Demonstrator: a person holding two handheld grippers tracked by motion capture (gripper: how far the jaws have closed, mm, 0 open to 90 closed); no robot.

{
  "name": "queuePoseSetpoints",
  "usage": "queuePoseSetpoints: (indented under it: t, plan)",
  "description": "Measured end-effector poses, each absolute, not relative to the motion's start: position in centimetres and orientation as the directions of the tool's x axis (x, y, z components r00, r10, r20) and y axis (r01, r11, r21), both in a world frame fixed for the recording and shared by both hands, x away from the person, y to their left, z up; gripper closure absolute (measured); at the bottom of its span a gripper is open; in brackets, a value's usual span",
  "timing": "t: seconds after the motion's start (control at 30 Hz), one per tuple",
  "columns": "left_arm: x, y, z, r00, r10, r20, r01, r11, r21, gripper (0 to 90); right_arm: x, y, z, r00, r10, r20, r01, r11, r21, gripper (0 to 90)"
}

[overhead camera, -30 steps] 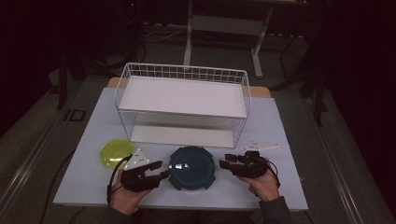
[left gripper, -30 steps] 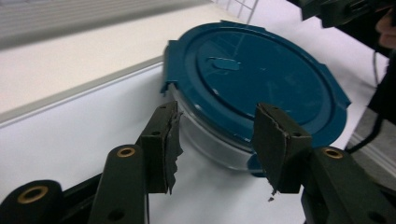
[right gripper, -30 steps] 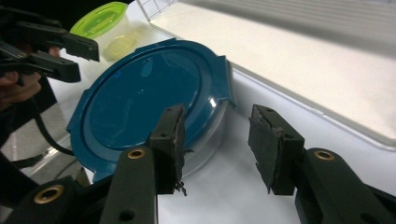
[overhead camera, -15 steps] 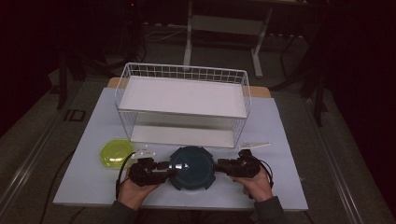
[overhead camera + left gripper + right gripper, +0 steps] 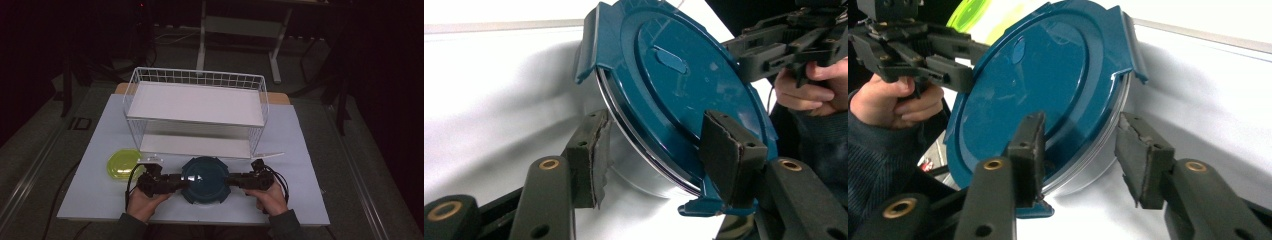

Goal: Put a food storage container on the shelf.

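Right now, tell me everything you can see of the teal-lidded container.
The container is a round, clear-walled tub under a glossy teal plastic lid with clip flaps at its rim and a small raised oval tab. It sits upright, lid on, at the table's near edge, before the wire rack. The left gripper and right gripper straddle its opposite edges, jaws open.

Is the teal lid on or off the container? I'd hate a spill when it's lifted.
On. The teal lid covers the container; its rim meets the wall all around the visible edge. Whether its clips are latched, cannot tell.
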State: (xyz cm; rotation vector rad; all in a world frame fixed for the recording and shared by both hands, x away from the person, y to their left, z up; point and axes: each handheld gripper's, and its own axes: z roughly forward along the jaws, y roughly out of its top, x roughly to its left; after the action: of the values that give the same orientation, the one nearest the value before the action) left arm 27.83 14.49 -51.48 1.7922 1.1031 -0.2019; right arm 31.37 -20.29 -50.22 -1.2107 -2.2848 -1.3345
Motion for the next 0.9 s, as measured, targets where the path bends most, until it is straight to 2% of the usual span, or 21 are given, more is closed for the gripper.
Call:
queuePoseSetpoints:
  t: [0.07,0.13,0.23,0.33,0.43,0.57,0.7,0.9]
  plan:
    - [28.0,14.7,-51.8,0.551,0.555,-0.623,0.783,-0.085,0.616,50.4,31.4,-20.3,-50.1,-0.626,0.548,0.555,0.752,0.236,0.615,58.4]
    - [28.0,14.7,-51.9,0.54,0.547,-0.639,0.791,-0.072,0.607,51.7,31.3,-20.3,-50.0,-0.625,0.556,0.548,0.751,0.237,0.616,59.6]
    - [27.9,14.6,-51.7,0.538,0.558,-0.632,0.792,-0.078,0.605,52.2,31.3,-20.2,-49.9,-0.619,0.568,0.543,0.753,0.231,0.616,61.6]
    - [27.7,14.4,-51.3,0.537,0.571,-0.621,0.79,-0.082,0.608,53.0,31.1,-20.4,-49.5,-0.62,0.574,0.535,0.747,0.224,0.625,68.0]
    - [27.5,14.2,-51.0,0.541,0.575,-0.613,0.783,-0.08,0.616,55.6,30.7,-20.5,-49.2,-0.632,0.585,0.509,0.736,0.245,0.632,68.4]
    - [27.5,14.0,-50.7,0.548,0.578,-0.605,0.775,-0.081,0.626,57.8,30.8,-21.3,-49.5,-0.616,0.556,0.558,0.755,0.216,0.619,70.9]
    - [27.5,14.0,-50.7,0.554,0.575,-0.601,0.769,-0.078,0.634,58.0,30.9,-21.6,-49.7,-0.615,0.542,0.573,0.76,0.212,0.615,70.7]
    - [27.3,13.9,-50.7,0.569,0.57,-0.593,0.757,-0.082,0.648,59.1,31.1,-21.6,-50.3,-0.596,0.522,0.61,0.784,0.214,0.583,61.7]
